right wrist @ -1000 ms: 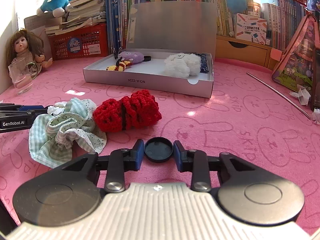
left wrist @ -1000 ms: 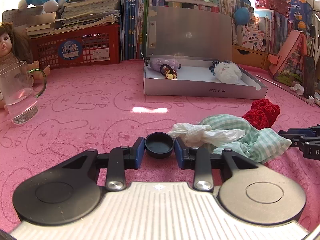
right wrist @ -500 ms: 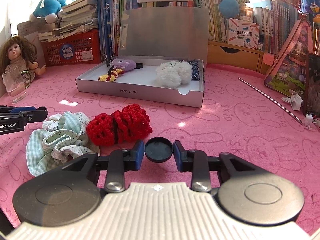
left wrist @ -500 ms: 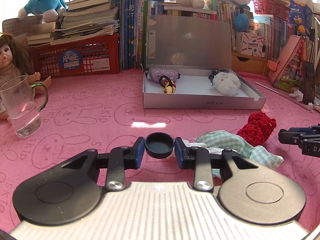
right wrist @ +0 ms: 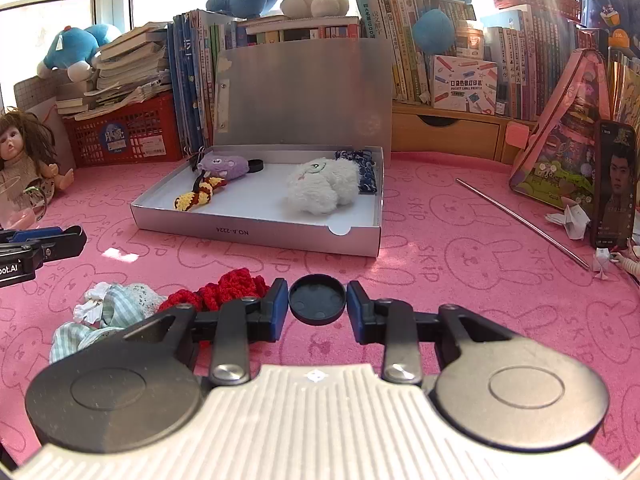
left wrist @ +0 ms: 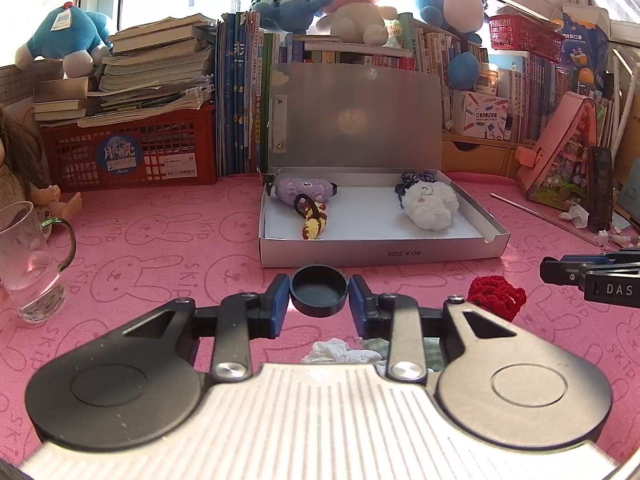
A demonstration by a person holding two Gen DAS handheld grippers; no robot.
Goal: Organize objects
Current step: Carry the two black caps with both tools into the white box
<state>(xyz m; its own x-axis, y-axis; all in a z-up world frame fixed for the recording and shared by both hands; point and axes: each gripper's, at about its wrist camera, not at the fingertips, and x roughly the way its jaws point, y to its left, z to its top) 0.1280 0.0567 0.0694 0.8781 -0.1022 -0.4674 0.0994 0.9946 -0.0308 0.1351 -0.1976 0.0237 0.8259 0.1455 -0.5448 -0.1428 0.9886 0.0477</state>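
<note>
On the pink rabbit-print table mat [left wrist: 168,236], from the left: a clear glass mug with a green handle [left wrist: 30,264], then the left gripper [left wrist: 319,295], its blue-padded jaws narrow and clamped on a round black plastic cap [left wrist: 318,290]. A crumpled green-checked cloth [right wrist: 104,320] lies on the mat just beside a red crocheted piece [right wrist: 230,290], and beyond them stands the open silver cardboard box [left wrist: 380,248], lid upright, holding a purple plush toy [left wrist: 302,190], a yellow-and-brown knitted toy [left wrist: 312,224] and a white fluffy plush toy [left wrist: 430,206]. At right the right gripper [right wrist: 317,299] is likewise narrow, closed on a second round black cap [right wrist: 317,298] above bare mat.
</note>
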